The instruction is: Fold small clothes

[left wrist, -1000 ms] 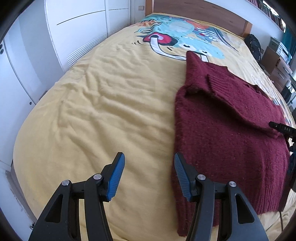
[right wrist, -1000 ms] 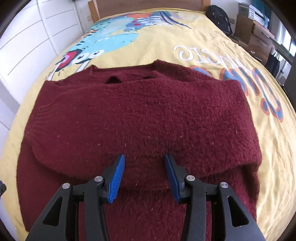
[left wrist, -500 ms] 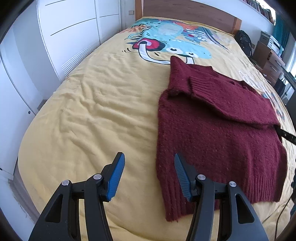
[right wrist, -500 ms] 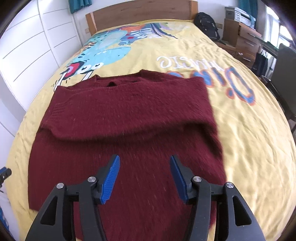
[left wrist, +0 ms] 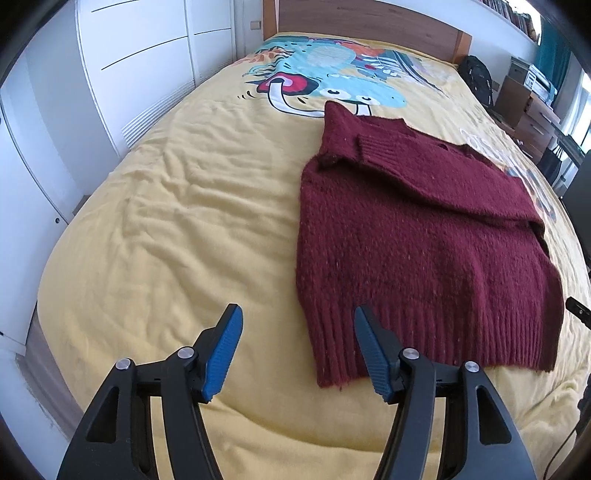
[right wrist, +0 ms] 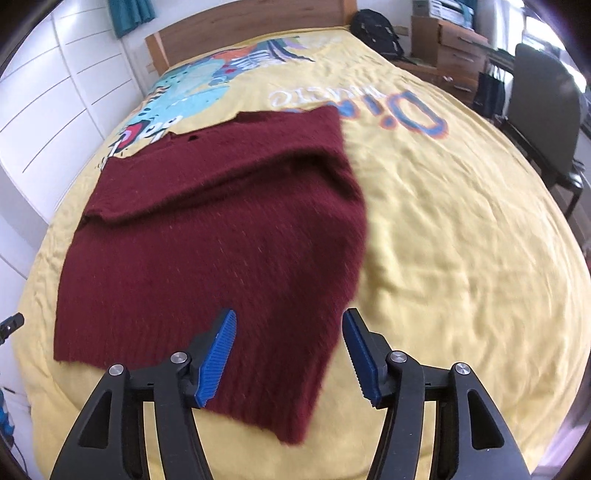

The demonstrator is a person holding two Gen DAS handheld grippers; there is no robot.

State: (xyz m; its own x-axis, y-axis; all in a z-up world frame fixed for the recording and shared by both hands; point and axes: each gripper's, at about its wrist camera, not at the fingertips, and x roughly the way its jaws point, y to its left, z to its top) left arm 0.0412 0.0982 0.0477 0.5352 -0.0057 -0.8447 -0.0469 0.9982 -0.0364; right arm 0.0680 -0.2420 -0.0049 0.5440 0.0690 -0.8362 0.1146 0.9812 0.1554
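Lying limp on the bedspread (left wrist: 166, 221), the sweater (left wrist: 424, 251) looks thick, soft, floppy (grippy knit); both the left gripper (left wrist: 297, 350) and the right gripper (right wrist: 288, 354) gape empty; pinch the ribbed hem corners

Maroon knit sweater (left wrist: 417, 251), partly folded

Lying flat on the yellow bedspread (left wrist: 177, 221), sleeves folded across the chest, ribbed hem nearest the cameras.

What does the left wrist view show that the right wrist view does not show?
Only the left wrist view shows the left gripper, open, and the ribbed cuff of the folded sleeve. Only the right wrist view shows the right gripper, open, the chair and the big letters printed on the cover. Both show the dark red sweater, the yellow bed cover, the headboard and the backpack.
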